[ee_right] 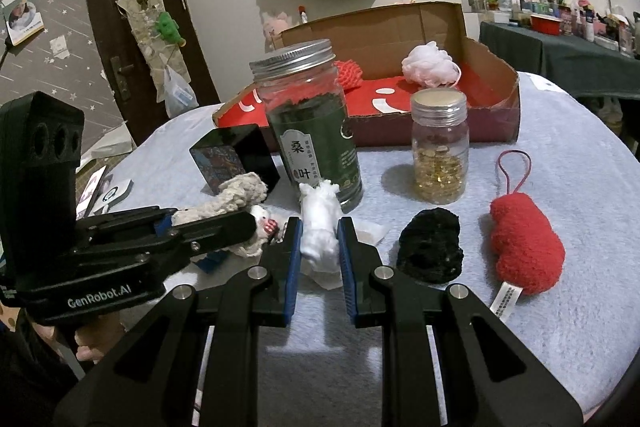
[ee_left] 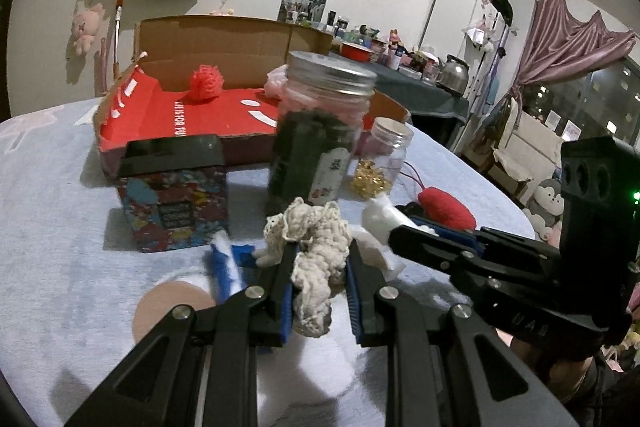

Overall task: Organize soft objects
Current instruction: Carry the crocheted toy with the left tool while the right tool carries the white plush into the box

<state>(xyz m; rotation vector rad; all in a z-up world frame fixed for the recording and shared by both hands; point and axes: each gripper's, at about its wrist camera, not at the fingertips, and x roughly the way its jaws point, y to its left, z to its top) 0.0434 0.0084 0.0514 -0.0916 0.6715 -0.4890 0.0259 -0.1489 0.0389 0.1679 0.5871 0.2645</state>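
My left gripper (ee_left: 319, 269) is shut on a cream crocheted toy (ee_left: 316, 259), which also shows in the right wrist view (ee_right: 228, 201). My right gripper (ee_right: 319, 247) is shut on a white soft figure (ee_right: 320, 227), also seen in the left wrist view (ee_left: 380, 223). A red fuzzy pouch (ee_right: 524, 243) and a black fuzzy lump (ee_right: 430, 247) lie on the blue-grey cloth to the right. An open cardboard box (ee_right: 492, 83) with a red floor holds a red net ball (ee_left: 205, 83) and a pink mesh puff (ee_right: 428, 65).
A tall jar of dark leaves (ee_right: 312, 131) and a small jar of gold bits (ee_right: 440, 147) stand just ahead of the grippers. A patterned small box (ee_left: 174, 195) sits at the left. A blue-white item (ee_left: 226, 267) lies near the left fingers.
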